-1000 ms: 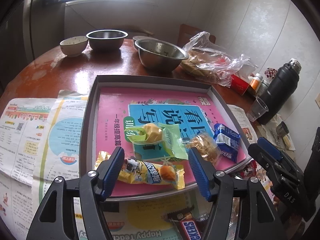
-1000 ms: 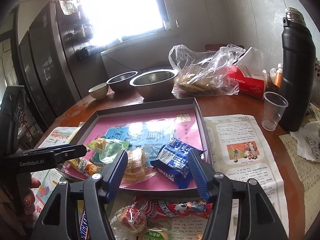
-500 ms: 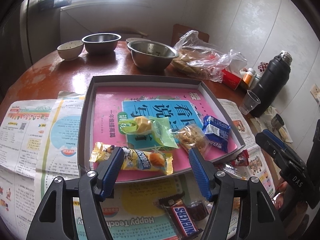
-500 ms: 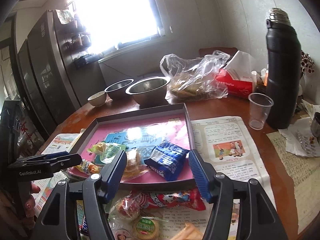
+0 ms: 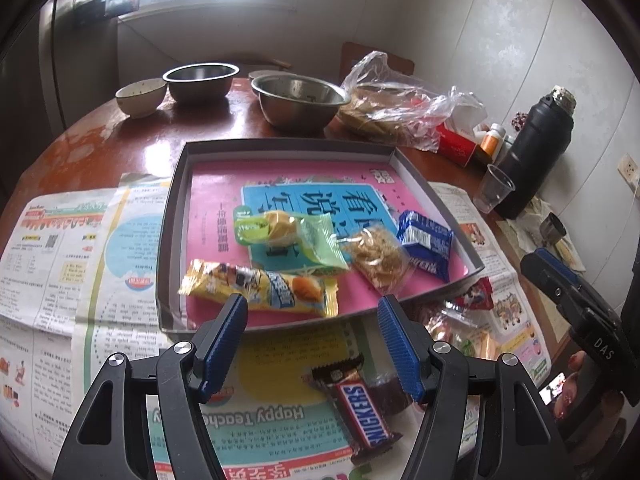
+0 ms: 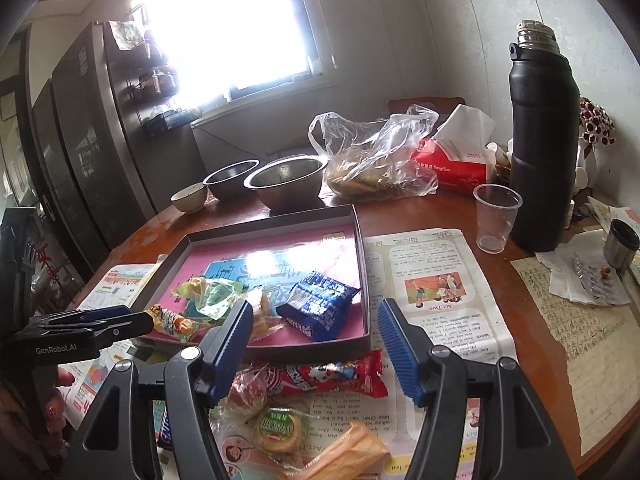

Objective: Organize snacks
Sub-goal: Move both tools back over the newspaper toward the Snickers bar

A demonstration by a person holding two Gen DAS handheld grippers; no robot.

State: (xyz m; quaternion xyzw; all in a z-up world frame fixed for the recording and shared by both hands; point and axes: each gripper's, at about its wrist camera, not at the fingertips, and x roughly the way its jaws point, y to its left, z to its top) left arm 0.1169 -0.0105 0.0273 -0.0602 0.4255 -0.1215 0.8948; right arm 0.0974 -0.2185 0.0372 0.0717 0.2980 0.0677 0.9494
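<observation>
With both hand-held grippers open and empty, left [image 5: 312, 344] and right [image 6: 316, 350], the Snickers bar [image 5: 362, 412] and red packet [image 6: 332, 374] lie loose on newspaper outside the tray [image 5: 168, 240]; slick wrappers could slip from a shallow pinch. Compared with earlier, both have backed away from the tray.

Both cameras look forward and down at the gray tray [image 5: 172, 216] [image 6: 362, 264] from close by; the left one sits on its left side, the right one on its right.
</observation>
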